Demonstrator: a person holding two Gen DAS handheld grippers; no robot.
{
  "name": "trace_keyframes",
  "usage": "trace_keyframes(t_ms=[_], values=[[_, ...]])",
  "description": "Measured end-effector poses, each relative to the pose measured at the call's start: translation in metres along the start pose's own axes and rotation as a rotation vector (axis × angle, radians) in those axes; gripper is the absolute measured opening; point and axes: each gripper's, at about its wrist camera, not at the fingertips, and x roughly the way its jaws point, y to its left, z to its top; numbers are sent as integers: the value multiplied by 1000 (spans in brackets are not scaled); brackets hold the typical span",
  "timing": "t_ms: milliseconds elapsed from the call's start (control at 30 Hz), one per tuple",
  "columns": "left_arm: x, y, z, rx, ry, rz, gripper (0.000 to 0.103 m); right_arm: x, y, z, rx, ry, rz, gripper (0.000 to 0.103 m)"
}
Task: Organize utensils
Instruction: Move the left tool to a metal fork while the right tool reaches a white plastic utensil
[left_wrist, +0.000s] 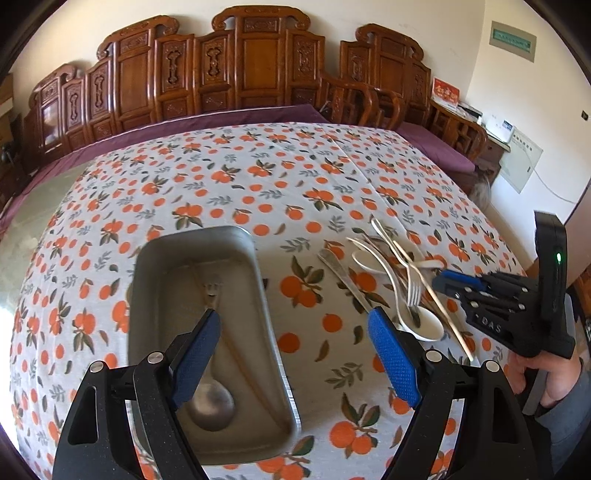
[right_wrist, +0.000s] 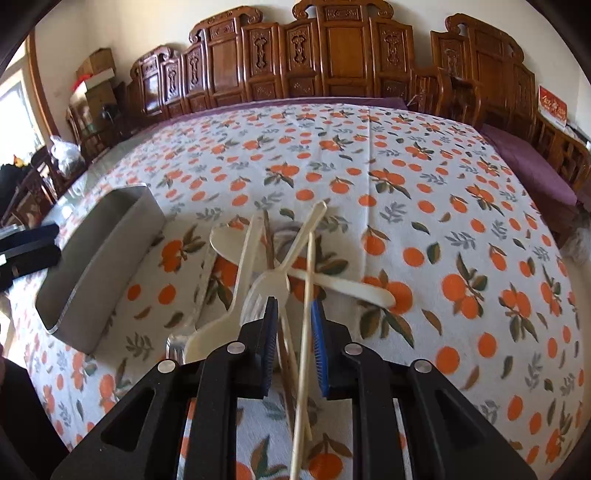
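Orange-print tablecloth; one tray; two grippers

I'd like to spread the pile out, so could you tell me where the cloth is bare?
The tablecloth is bare right of the utensil pile and beyond it toward the wooden chairs. A narrower strip lies between the metal tray and the pile. Around the pile, under the right gripper, it is crowded.

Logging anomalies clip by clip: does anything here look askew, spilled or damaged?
Nothing looks spilled or damaged. The only disorder is the unsorted utensil pile lying crisscrossed on the tablecloth beside the metal tray, which already holds a metal spoon. The right gripper sits over the pile.
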Motion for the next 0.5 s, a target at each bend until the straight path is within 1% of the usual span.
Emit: trace_keyframes(t_ms=[133,367,433,500], values=[[7,-10,-4,10,12,-2,78,8,2,9,21,-7,40,20],[14,-21,-7,24,24,-5,78,28,5,12,59,50,67,21],[13,-22,-8,24,21,-3,78,33,7,11,63,70,70,25],[13,-24,-8,26,19,-1,78,35,9,11,64,72,69,25]])
